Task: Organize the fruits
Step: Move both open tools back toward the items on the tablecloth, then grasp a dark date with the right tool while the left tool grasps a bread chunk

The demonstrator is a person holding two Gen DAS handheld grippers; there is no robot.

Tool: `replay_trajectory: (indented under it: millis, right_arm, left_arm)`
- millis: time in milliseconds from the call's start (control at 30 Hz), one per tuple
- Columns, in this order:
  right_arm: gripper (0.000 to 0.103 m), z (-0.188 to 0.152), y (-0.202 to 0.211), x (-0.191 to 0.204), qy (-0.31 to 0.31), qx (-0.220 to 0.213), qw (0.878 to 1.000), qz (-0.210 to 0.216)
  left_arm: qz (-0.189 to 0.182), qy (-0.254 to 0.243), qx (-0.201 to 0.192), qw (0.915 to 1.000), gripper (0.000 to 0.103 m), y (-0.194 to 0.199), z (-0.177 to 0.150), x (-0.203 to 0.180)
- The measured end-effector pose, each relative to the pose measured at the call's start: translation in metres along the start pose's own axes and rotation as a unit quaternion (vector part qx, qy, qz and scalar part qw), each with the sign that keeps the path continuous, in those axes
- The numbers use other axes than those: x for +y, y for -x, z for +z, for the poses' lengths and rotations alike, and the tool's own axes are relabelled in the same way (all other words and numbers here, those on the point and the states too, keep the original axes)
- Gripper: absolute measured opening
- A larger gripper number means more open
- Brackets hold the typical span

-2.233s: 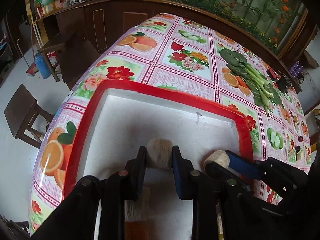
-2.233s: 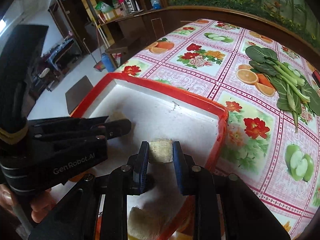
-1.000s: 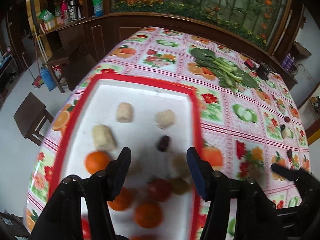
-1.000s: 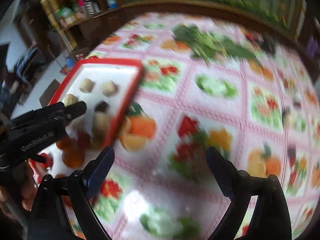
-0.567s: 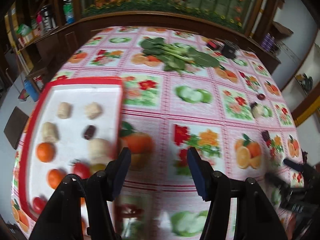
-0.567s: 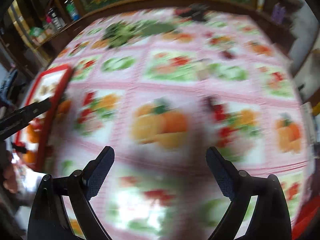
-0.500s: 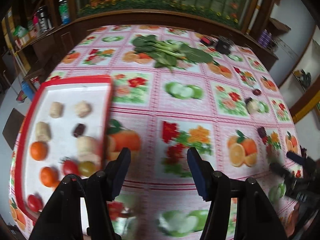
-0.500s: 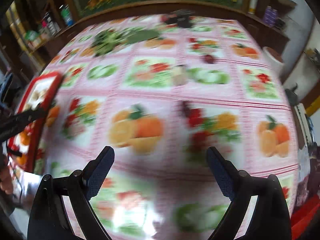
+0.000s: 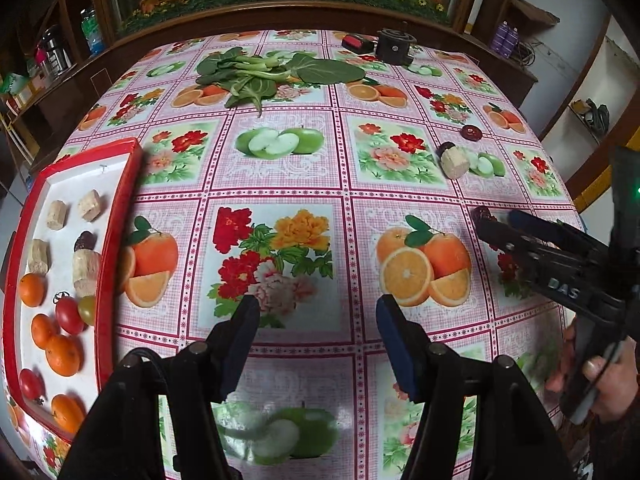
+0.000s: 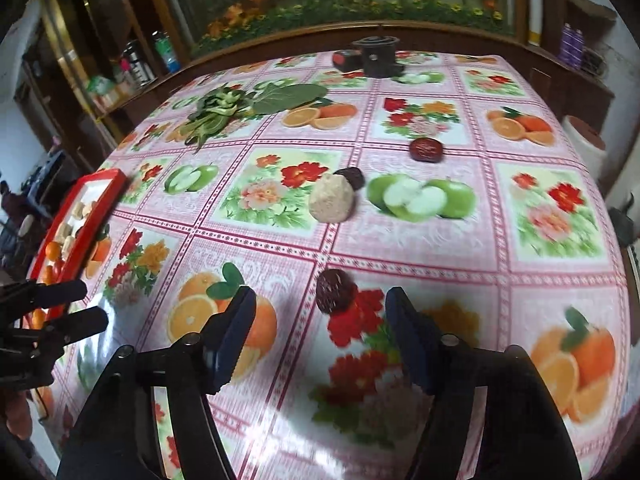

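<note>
Floral tablecloth, dark date upright before parted right tongs

A red-rimmed white tray holding oranges, tomatoes and beige cylindrical pieces is seen at the left of a floral plastic tablecloth. The left gripper is held open above it, empty.

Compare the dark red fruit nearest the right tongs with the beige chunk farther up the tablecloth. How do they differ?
The dark red fruit is deep maroon with a wrinkled look; the beige chunk is pale tan and rough. The fruit is the smaller of the two. The fruit lies alone, while the chunk sits right beside another dark fruit. Both rest loose on the tablecloth, outside the red tray.
</note>
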State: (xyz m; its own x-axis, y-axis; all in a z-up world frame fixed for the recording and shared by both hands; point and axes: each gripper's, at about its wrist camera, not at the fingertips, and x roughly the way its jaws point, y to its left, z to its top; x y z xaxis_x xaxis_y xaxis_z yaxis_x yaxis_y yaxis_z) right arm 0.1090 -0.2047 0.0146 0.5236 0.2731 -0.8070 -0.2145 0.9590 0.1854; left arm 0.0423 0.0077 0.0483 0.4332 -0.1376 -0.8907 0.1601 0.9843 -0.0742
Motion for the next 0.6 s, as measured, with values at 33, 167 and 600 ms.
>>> replay_trajectory:
  millis: [33, 167, 600]
  right_arm:
    - [0.055, 0.000, -0.003, 0.000, 0.003, 0.002, 1.000, 0.002]
    - [0.041, -0.001, -0.009, -0.006, 0.005, 0.008, 1.000, 0.016]
    - [0.037, 0.003, -0.014, -0.007, 0.038, 0.007, 0.999, 0.036]
  left_arm:
    - [0.001, 0.001, -0.001, 1.0000, 0.064, -0.001, 0.001, -0.001]
    - [0.003, 0.005, -0.001, 1.0000, 0.064, -0.004, 0.006, -0.006]
    - [-0.001, 0.008, 0.016, 0.9998, 0.064, -0.017, 0.023, -0.035]
